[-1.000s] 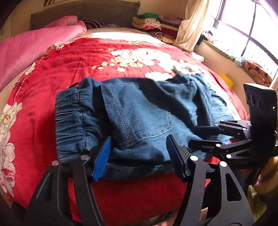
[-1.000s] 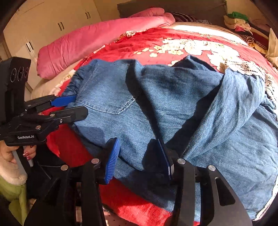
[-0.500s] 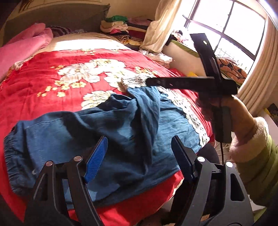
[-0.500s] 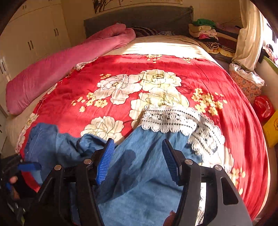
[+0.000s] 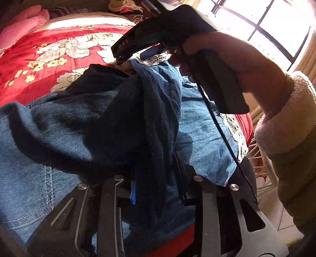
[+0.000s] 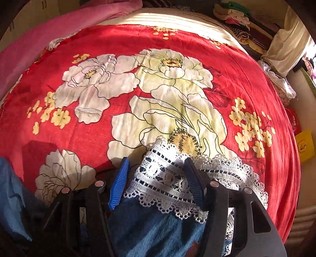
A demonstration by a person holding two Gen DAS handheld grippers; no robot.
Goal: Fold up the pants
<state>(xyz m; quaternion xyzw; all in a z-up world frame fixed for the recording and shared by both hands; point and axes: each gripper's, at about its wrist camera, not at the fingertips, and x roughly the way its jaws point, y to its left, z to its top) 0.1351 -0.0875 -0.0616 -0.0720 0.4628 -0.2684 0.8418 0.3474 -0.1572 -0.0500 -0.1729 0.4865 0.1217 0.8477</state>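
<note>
Blue denim pants (image 5: 79, 128) with white lace cuffs (image 6: 173, 178) lie crumpled on a red floral bedspread (image 6: 118, 122). My left gripper (image 5: 156, 189) sits low in the denim with a dark raised fold of cloth between its narrowed jaws; the fingertips are partly buried. My right gripper (image 6: 158, 181) is open, its blue pads (image 6: 119, 181) on either side of a lace cuff at the leg end, not closed on it. The right gripper also shows in the left wrist view (image 5: 158, 29), held by a hand above the far end of the pants.
A pink quilt (image 6: 59, 29) lies along the far left of the bed. Folded clothes (image 6: 237, 15) are stacked at the headboard. A curtain (image 6: 290, 49) and a window (image 5: 266, 23) are on the right. A yellow bag (image 6: 305, 144) sits past the bed's right edge.
My left gripper has pushed into the denim and its jaws have narrowed around a fold. My right gripper has moved forward to the lace cuff, which now lies between its open pads.
</note>
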